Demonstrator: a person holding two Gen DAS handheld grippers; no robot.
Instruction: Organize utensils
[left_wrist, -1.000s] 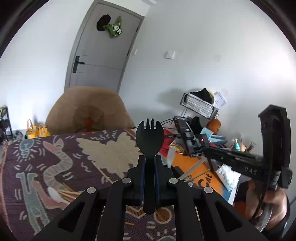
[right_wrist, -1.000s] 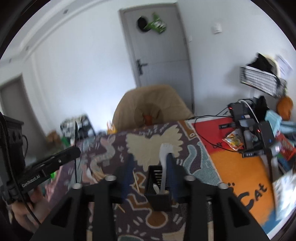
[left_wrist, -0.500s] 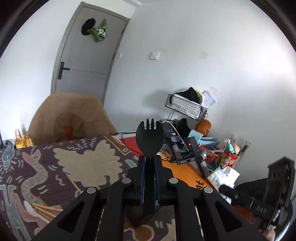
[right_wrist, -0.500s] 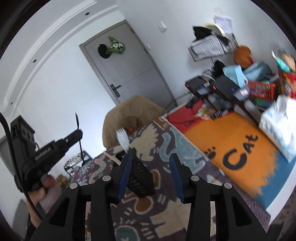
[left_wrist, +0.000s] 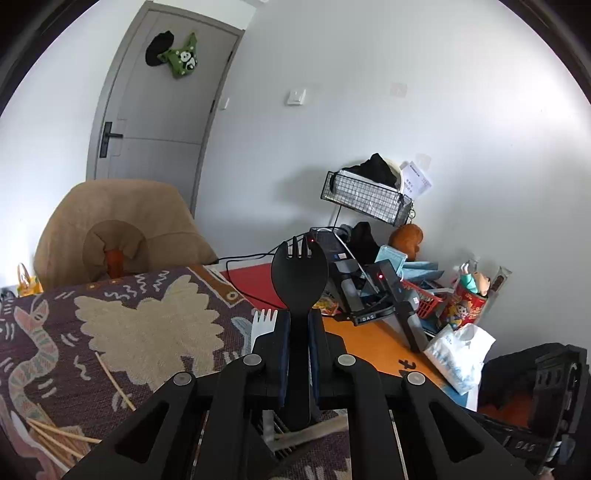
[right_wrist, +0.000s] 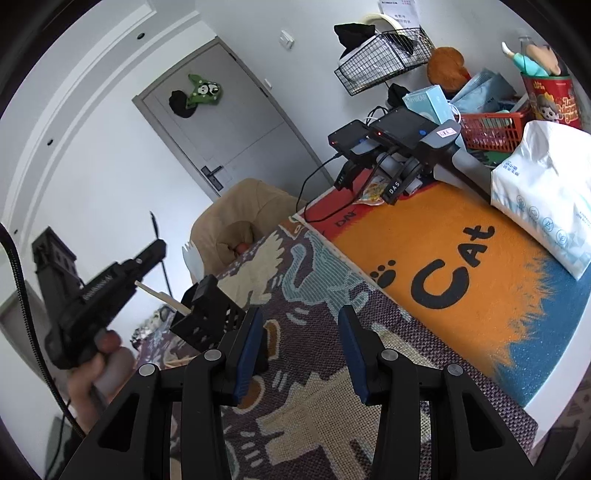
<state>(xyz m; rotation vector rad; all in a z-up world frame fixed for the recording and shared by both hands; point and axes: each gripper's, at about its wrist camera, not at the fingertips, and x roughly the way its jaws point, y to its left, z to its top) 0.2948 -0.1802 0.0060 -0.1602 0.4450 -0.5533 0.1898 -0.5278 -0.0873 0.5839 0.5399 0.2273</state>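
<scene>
Released since the earlier frame, the black slotted plastic utensil holder (right_wrist: 207, 314) with a white plastic spork (right_wrist: 192, 258) flanks the spread right gripper (right_wrist: 301, 350), while the left gripper (left_wrist: 297, 354) above it pinches a black plastic spork (left_wrist: 299, 280), wooden chopsticks (left_wrist: 55, 439) unsorted nearby.

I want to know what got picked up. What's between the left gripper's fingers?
A black spork, head up, is clamped between the pads of the left gripper. The left wrist view shows it.
</scene>
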